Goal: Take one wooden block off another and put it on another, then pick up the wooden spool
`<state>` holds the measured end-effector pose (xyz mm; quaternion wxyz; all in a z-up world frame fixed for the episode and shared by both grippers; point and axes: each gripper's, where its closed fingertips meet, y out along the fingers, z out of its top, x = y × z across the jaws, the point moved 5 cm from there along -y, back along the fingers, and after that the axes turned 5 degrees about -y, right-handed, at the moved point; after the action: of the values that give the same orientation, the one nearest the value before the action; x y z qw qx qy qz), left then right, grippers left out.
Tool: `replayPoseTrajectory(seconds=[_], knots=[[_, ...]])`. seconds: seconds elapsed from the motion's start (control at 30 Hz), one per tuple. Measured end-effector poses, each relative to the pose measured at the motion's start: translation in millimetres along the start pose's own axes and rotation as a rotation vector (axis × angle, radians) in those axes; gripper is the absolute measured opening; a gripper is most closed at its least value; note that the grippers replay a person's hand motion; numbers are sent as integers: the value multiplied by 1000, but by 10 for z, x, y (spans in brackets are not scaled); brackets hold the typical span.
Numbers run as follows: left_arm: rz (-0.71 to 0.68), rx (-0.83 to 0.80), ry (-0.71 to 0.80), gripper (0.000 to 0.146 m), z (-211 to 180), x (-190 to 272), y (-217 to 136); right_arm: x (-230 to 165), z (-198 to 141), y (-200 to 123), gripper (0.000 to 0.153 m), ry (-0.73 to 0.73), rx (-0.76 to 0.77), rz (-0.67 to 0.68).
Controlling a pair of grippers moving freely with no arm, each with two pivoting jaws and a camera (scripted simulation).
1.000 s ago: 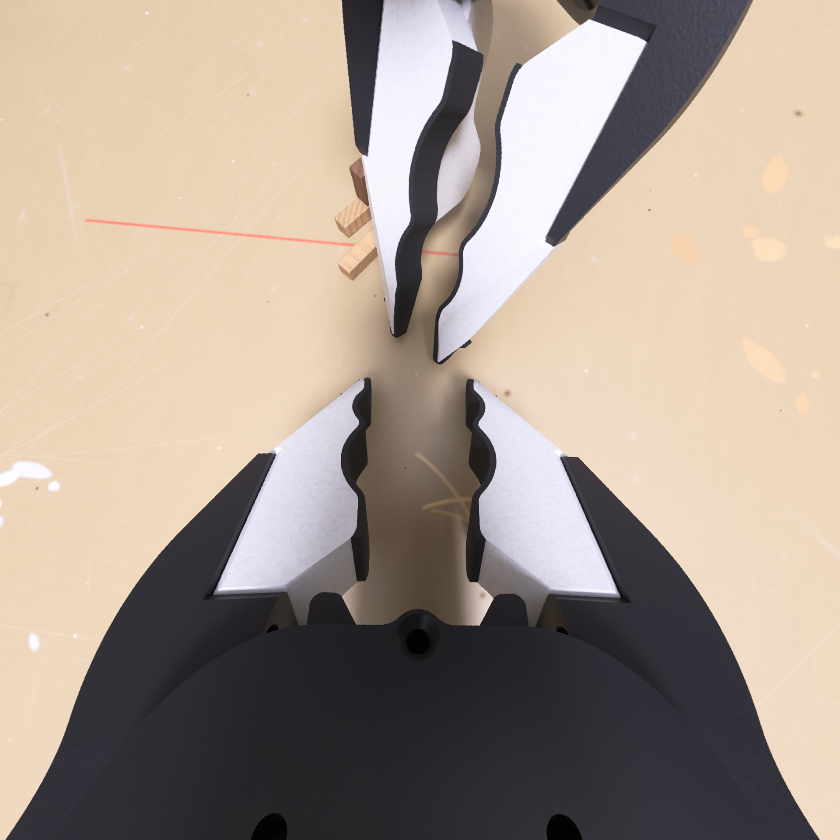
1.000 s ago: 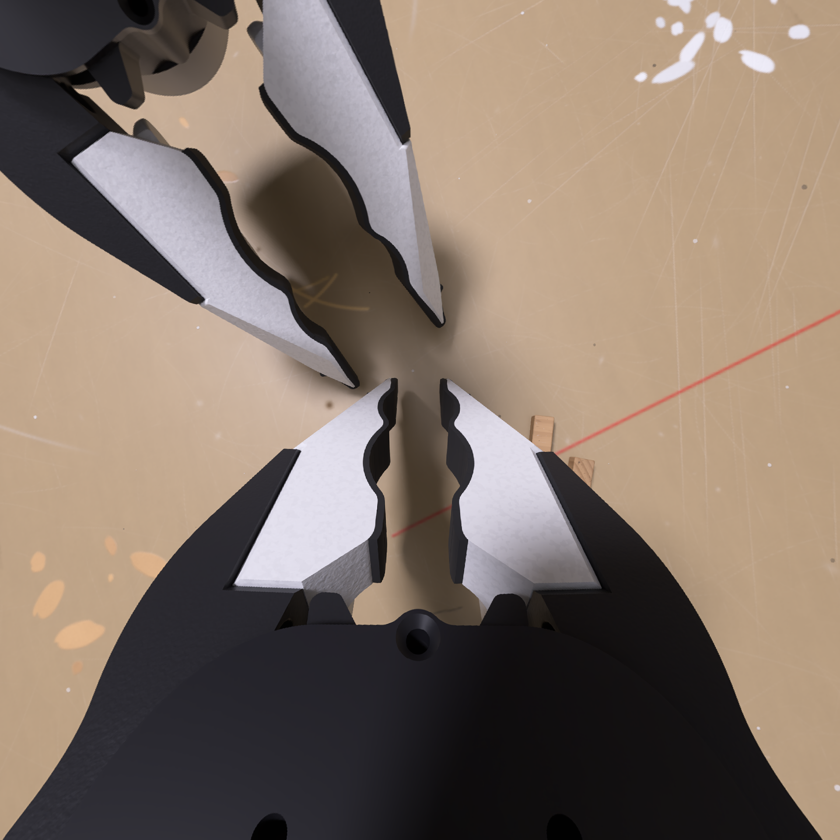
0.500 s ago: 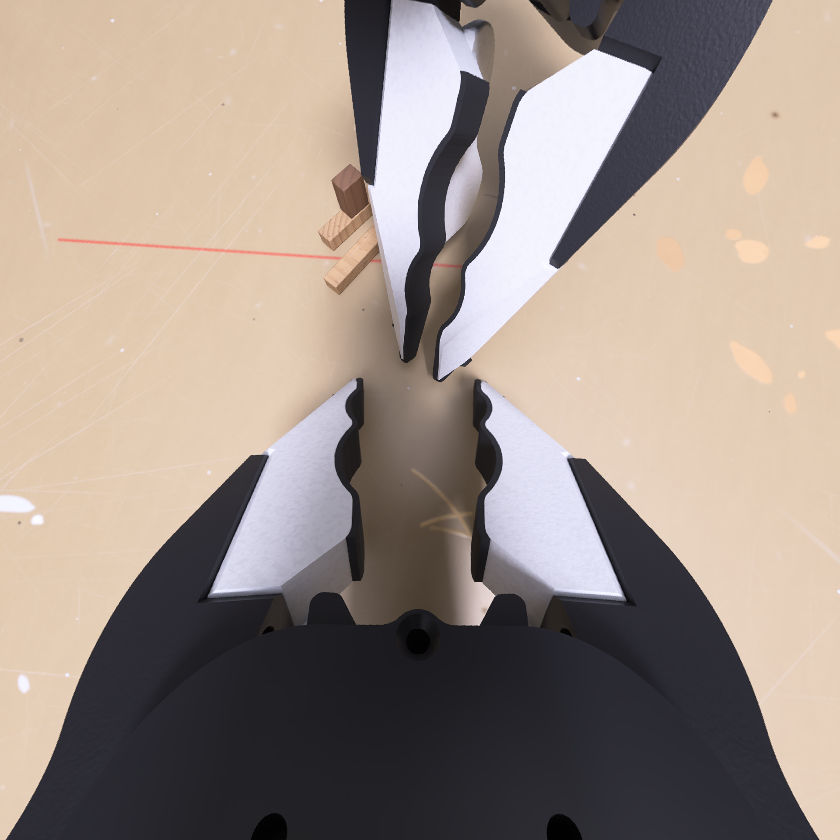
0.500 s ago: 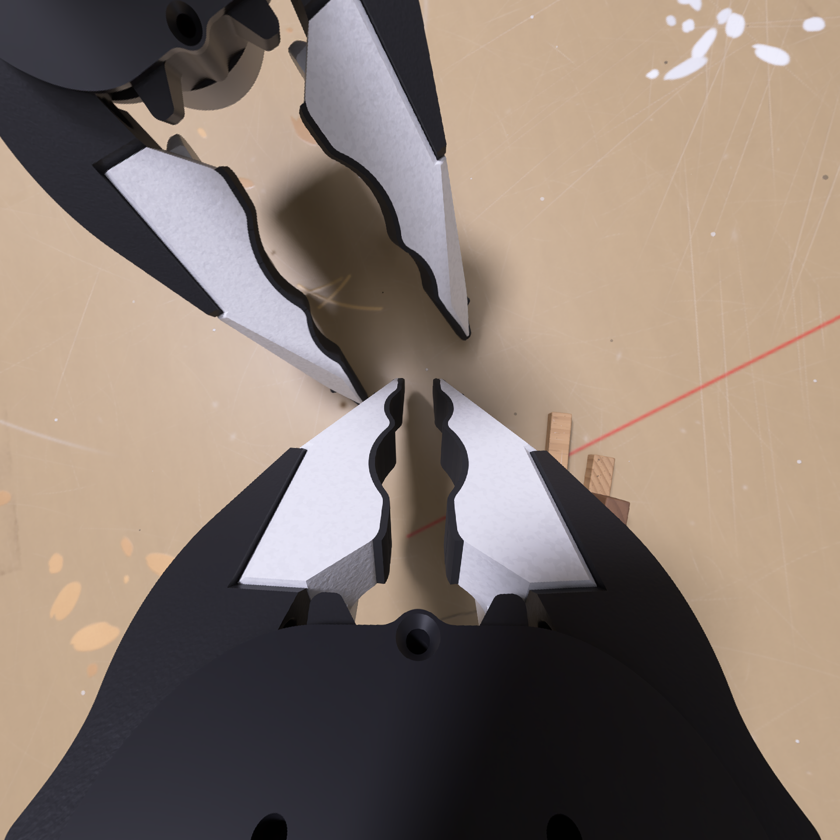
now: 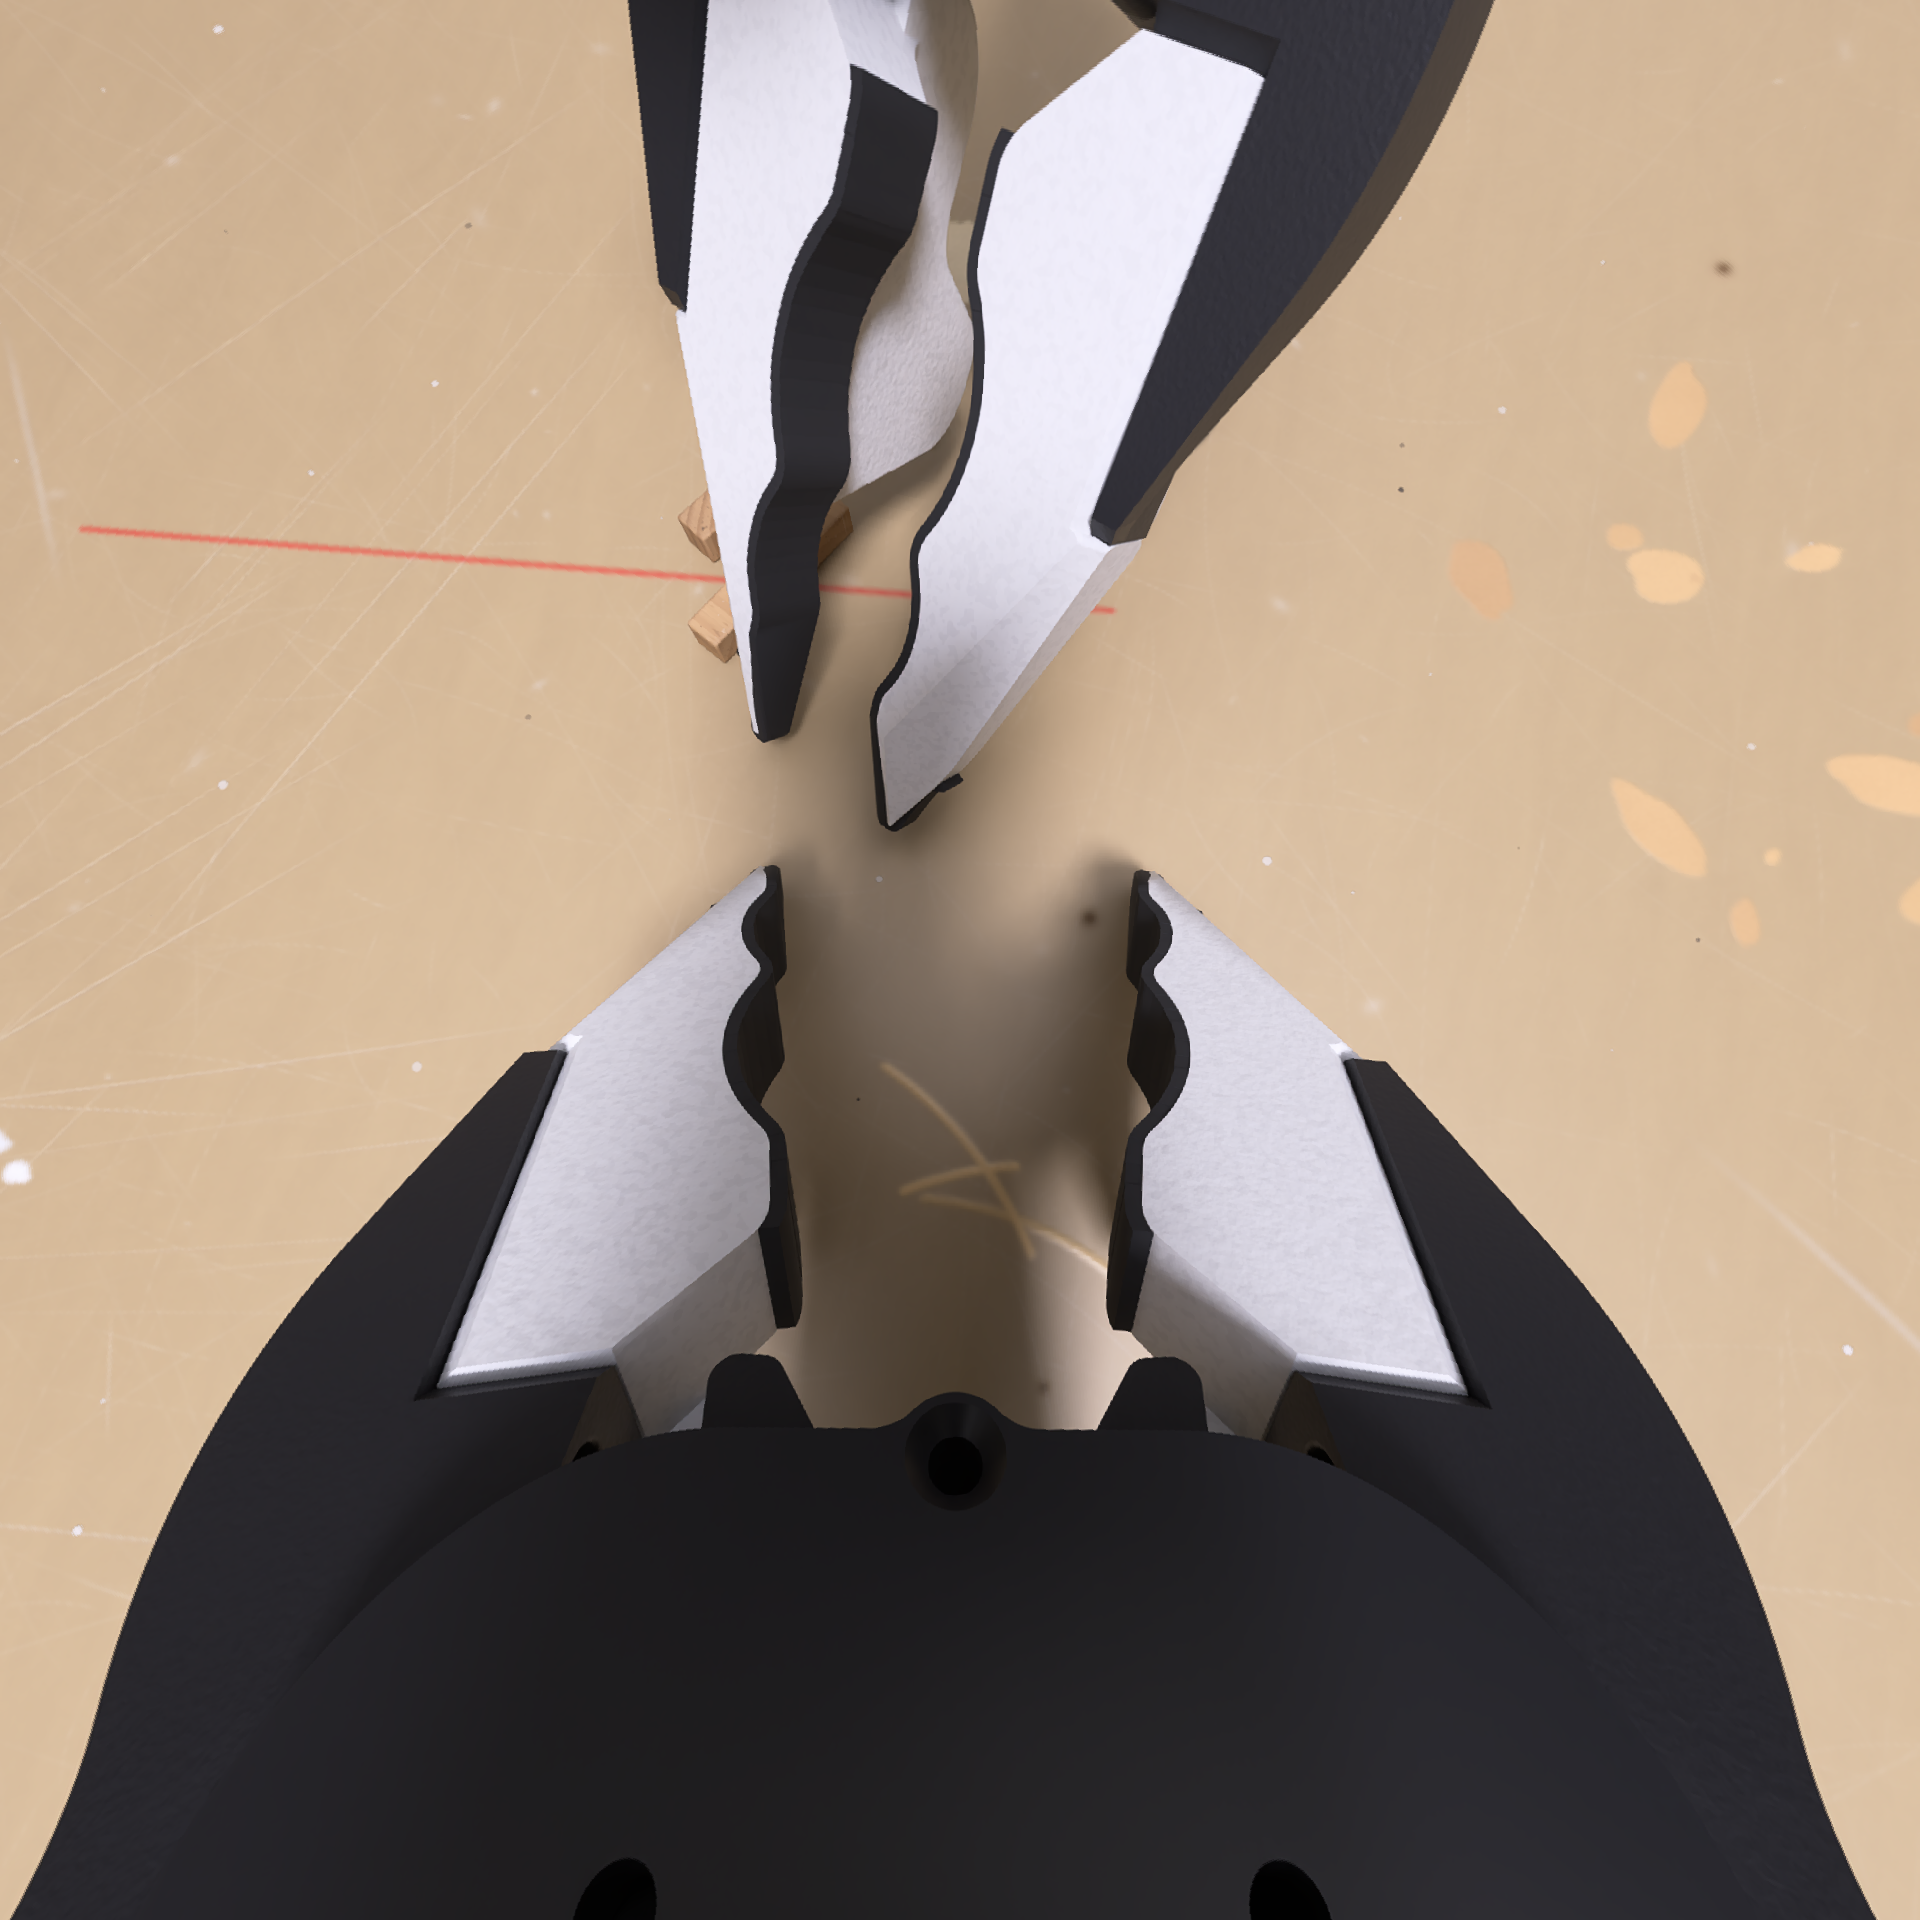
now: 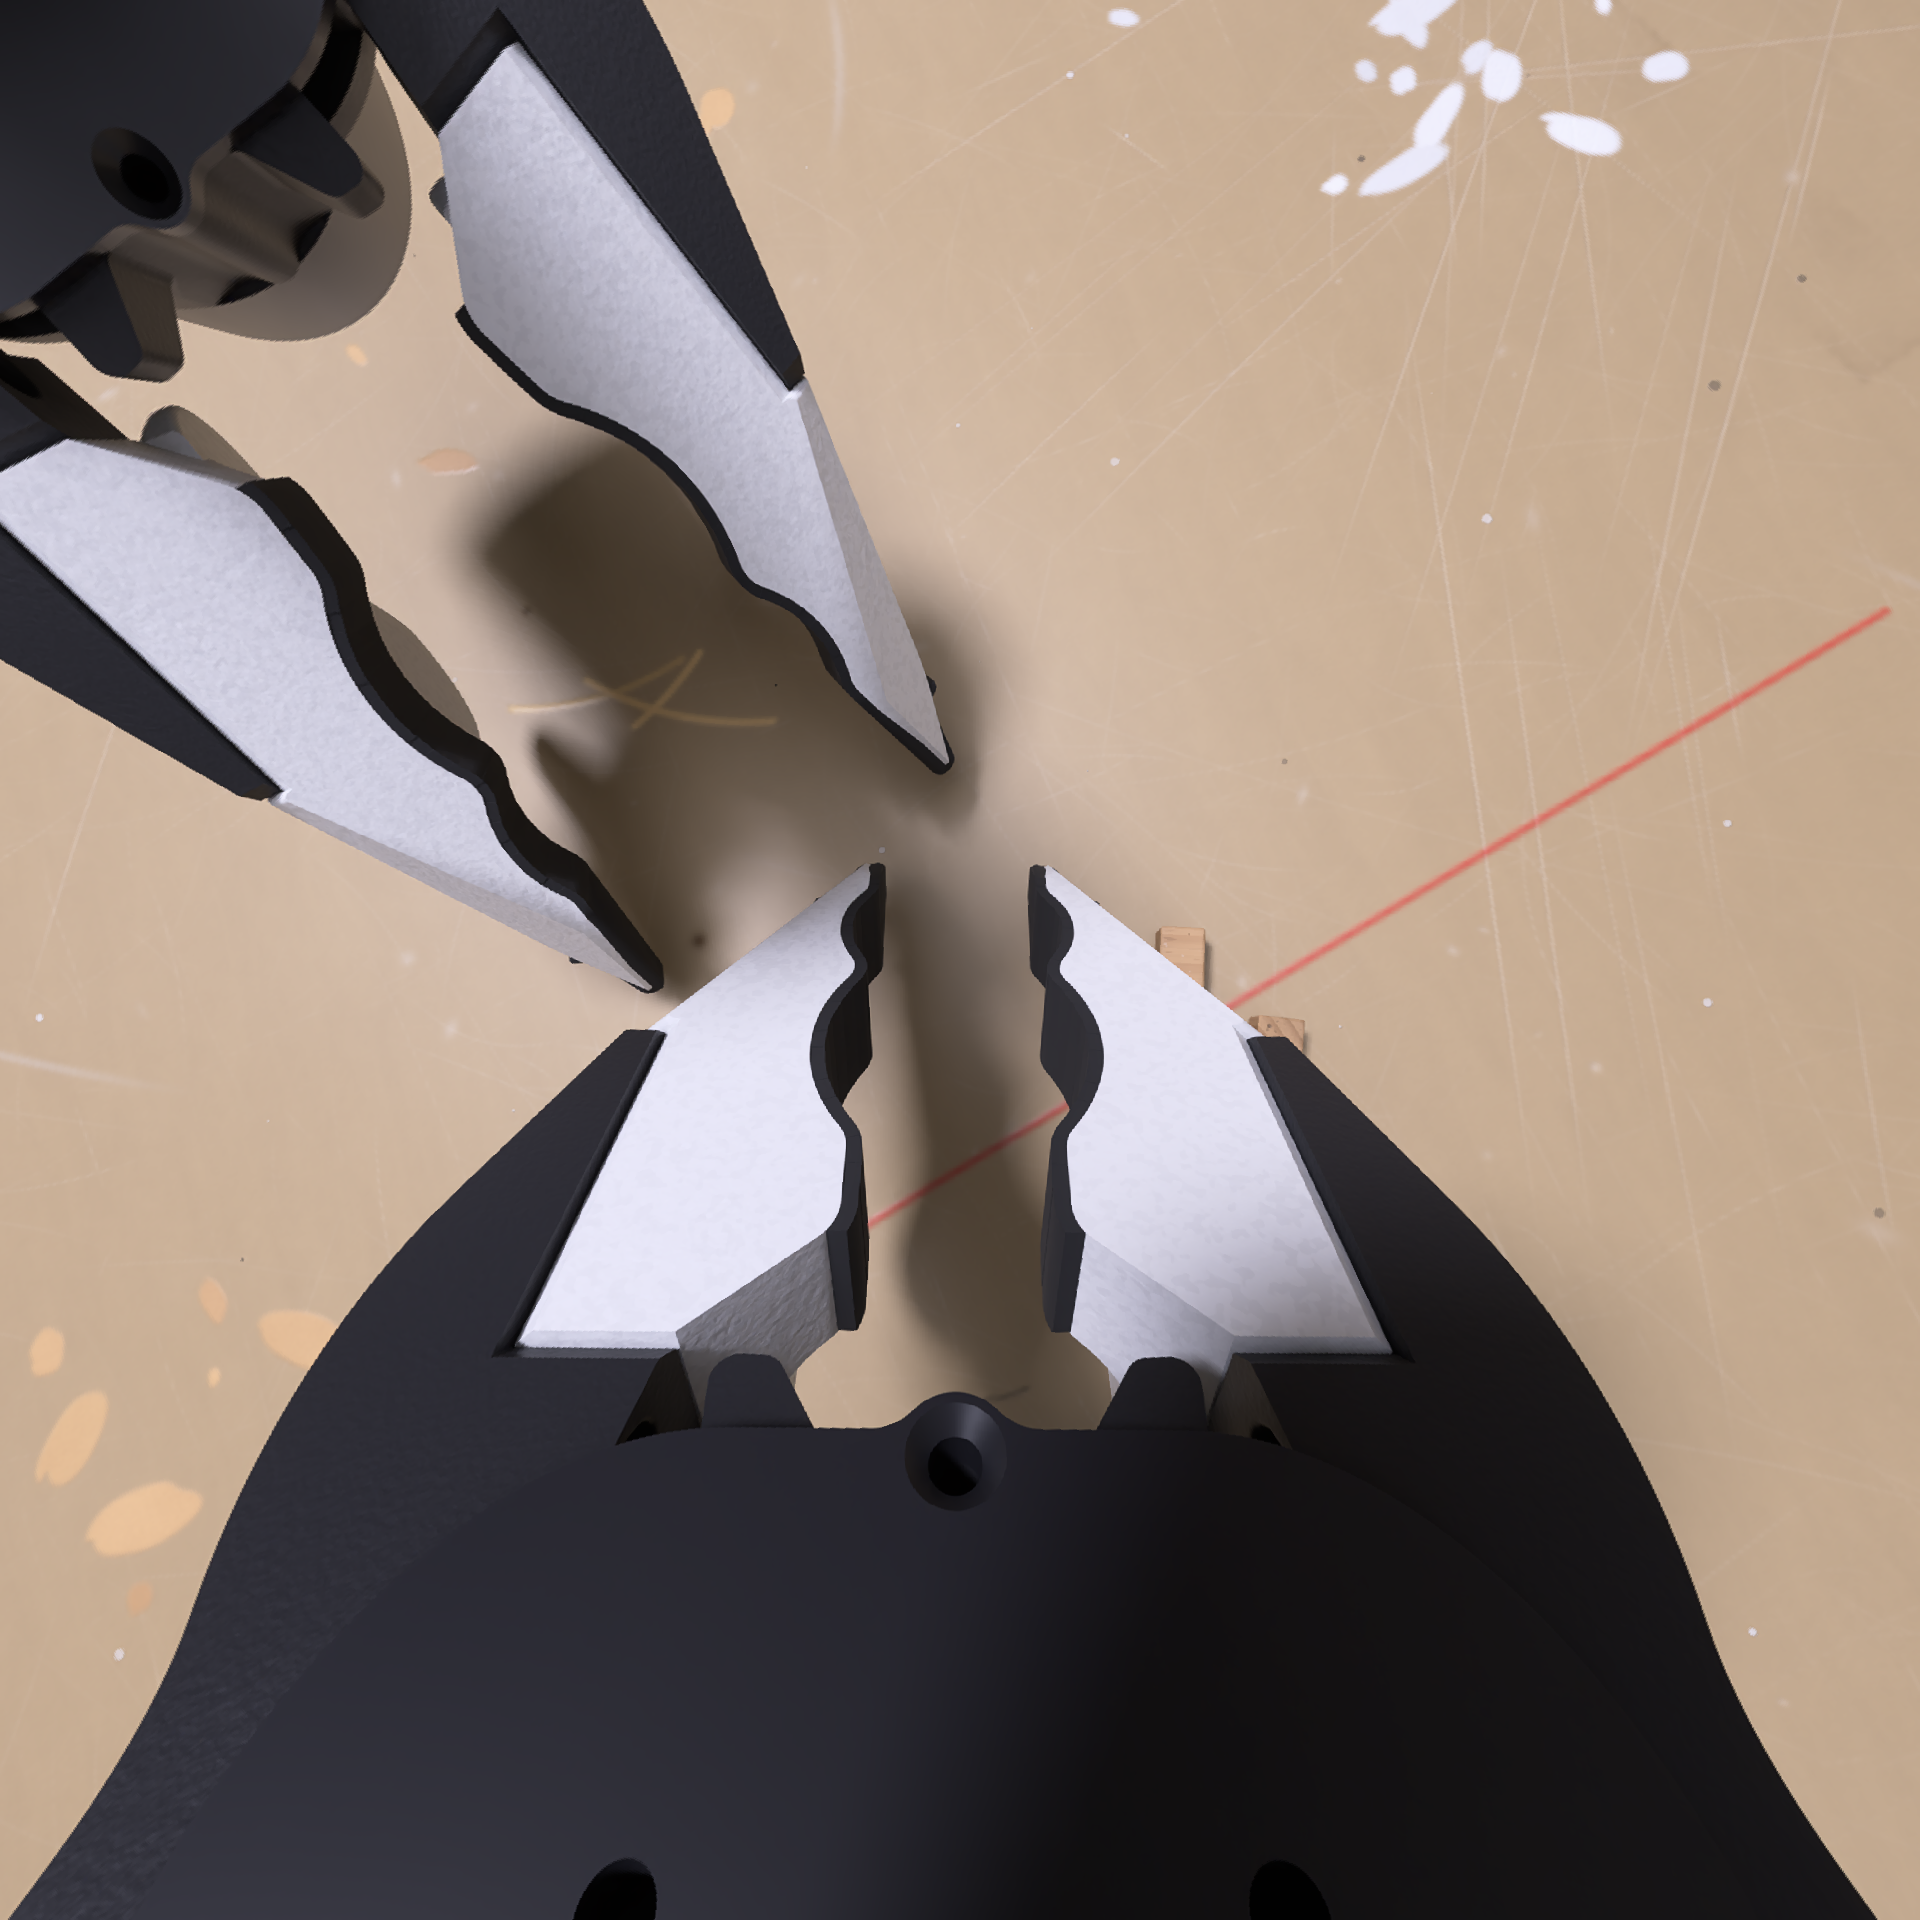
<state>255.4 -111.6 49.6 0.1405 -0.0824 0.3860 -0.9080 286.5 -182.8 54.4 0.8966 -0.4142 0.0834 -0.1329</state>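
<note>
Two light wooden block ends [image 5: 701, 525] [image 5: 715, 629] stick out on the tan table from behind the right gripper's left finger; most of the blocks is hidden. In the right wrist view the same ends [image 6: 1184, 951] [image 6: 1278, 1029] show just past its right finger. My left gripper [image 5: 954, 883] is open wide and empty, above bare table. My right gripper [image 6: 956, 878] is open with a narrower gap and empty. The two grippers point tip to tip, close together: the right gripper [image 5: 831, 774] faces the left, and the left gripper [image 6: 790, 868] is at the upper left. No spool is in view.
A thin red line [image 5: 395, 551] crosses the table beside the blocks, also seen in the right wrist view [image 6: 1558, 810]. Orange paint spots [image 5: 1662, 571] and white splashes [image 6: 1455, 114] mark the scratched table top.
Both grippers have opened wider, the left one most. The dark brown block seen half a second ago is now hidden behind the right gripper's finger.
</note>
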Motion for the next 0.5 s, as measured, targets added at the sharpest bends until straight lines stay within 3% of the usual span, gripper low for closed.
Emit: replayPoseTrajectory(seconds=[0.33,0.5], knots=[[4,10,-3,69,-6,33,-15,-1,15,2,29,-22,-2,13],[68,61,5,70,26,8,-325,8,29,-45,33,-22,23,9]])
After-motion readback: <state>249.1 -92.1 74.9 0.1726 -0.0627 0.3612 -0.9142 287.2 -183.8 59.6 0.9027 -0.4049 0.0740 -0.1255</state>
